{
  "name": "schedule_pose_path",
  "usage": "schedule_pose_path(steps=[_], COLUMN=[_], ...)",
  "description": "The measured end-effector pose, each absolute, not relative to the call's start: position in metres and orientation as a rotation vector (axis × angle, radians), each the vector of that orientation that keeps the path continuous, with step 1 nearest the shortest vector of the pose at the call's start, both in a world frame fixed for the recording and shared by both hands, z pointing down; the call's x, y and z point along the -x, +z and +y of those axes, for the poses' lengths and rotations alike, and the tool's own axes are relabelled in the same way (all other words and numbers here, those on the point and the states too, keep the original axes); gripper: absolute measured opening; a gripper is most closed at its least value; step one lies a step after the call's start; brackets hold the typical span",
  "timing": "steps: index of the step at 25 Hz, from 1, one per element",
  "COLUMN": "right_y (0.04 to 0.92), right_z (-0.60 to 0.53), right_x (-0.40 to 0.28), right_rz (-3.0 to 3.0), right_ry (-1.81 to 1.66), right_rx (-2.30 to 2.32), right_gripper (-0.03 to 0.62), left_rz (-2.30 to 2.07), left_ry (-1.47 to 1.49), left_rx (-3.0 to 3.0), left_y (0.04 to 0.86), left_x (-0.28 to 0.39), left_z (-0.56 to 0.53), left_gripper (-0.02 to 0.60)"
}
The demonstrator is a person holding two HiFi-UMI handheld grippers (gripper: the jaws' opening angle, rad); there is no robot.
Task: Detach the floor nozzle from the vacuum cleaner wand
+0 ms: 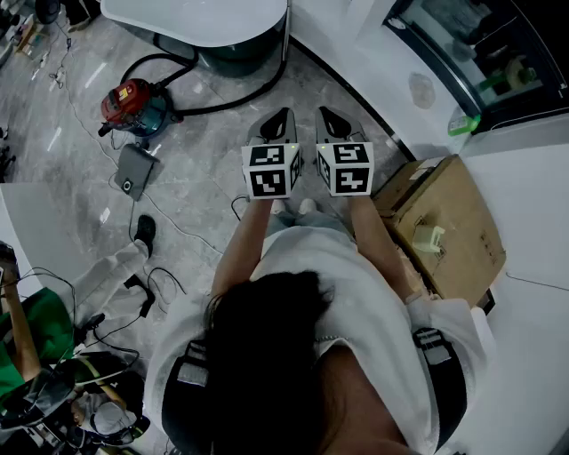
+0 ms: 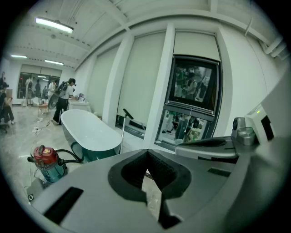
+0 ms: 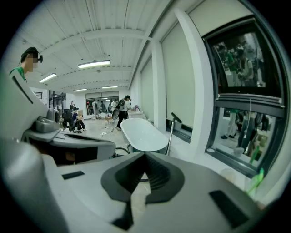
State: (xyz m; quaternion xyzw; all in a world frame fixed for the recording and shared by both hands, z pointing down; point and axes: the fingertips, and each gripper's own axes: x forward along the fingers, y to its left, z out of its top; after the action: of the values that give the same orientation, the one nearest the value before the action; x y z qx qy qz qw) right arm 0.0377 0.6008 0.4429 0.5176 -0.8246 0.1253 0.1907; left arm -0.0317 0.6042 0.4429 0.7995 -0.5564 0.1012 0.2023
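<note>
The job looks not yet begun: the left claw (image 1: 283, 115) and right claw (image 1: 325, 114), both pinched shut on nothing, hover side by side, while the wand (image 1: 286, 35), its floor nozzle (image 2: 127, 113) seemingly still attached, leans on the bathtub (image 1: 233, 39) at twelve o'clock, well apart from them

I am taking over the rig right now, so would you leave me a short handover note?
Left gripper: shut, empty, held in the air beside the right one.
Right gripper: shut, empty.
Things: the red vacuum cleaner sits on the floor ahead to the left, and its black hose runs toward the bathtub. The wand stands upright beside the bathtub, with a dark piece at its upper end.
Done: nothing; neither gripper touches the wand.
Left: reach the wand, find the floor nozzle, pull it off.
</note>
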Motion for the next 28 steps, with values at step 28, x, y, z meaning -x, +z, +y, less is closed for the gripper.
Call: schedule_pose_path(steps=[28], right_y=[0.451], right_z=[0.576], right_x=[-0.001], right_rz=[-2.308], right_ry=[0.421], right_rx=[-1.520], right_gripper=[0.015], left_rz=[-1.512], left_ry=[0.290], left_rx=[-2.242], left_y=[0.452], left_x=[0.082], left_z=[0.571], left_gripper=[0.003])
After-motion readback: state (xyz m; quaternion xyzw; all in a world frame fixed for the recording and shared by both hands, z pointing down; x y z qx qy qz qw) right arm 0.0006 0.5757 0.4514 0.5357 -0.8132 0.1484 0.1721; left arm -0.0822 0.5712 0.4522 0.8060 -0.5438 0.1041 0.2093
